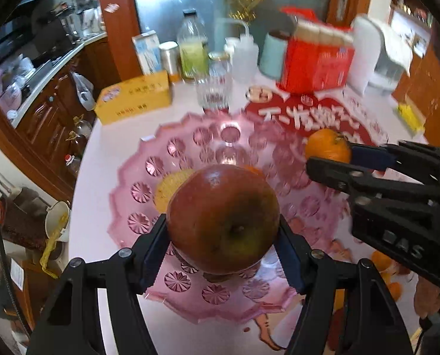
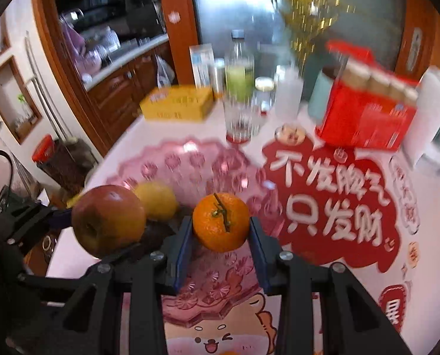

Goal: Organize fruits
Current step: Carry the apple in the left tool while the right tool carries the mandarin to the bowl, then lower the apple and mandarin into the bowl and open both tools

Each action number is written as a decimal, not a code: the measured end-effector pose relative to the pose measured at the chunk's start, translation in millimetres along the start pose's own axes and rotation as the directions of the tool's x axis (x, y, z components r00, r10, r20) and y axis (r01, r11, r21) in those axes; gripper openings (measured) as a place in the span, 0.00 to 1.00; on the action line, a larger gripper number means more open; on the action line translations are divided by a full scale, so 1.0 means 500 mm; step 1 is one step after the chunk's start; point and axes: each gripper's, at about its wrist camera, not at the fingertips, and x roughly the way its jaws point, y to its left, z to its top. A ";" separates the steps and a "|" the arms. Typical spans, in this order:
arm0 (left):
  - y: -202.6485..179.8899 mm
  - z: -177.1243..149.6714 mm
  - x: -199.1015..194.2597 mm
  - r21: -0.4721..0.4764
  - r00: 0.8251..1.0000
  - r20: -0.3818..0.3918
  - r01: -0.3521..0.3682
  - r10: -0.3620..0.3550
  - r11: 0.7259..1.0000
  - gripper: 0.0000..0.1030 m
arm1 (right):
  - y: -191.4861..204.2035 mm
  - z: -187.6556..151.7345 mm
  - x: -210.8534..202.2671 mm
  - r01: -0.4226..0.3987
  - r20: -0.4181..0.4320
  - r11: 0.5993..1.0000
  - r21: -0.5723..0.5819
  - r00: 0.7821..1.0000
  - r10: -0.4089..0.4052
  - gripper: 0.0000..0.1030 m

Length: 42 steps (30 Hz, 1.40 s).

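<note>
Only right view, lemon [image 2: 157,199] behind apple [image 2: 109,220], stemmed tangerine [image 2: 221,222].

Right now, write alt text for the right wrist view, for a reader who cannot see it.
The right gripper holds a stemmed orange between its blue pads above a pink glass fruit plate. To its left, the left gripper holds a red apple beside a yellow fruit over the plate. Behind, blurred, stand bottles, a yellow box and a red carton.
</note>
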 end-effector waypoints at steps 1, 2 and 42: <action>-0.004 -0.004 0.017 0.014 1.000 -0.012 -0.001 0.001 1.000 0.65 | -0.002 -0.003 0.018 -0.002 -0.019 1.000 0.004 1.000 0.002 0.36; -0.006 -0.008 0.030 0.020 1.000 -0.021 0.003 -0.002 1.000 0.65 | -0.006 -0.009 0.045 -0.005 -0.047 1.000 0.011 0.999 0.006 0.36; -0.043 -0.020 -0.027 0.015 0.999 0.011 0.044 -0.044 0.999 0.91 | -0.030 -0.038 0.042 -0.151 -0.046 0.984 0.092 0.987 0.156 0.51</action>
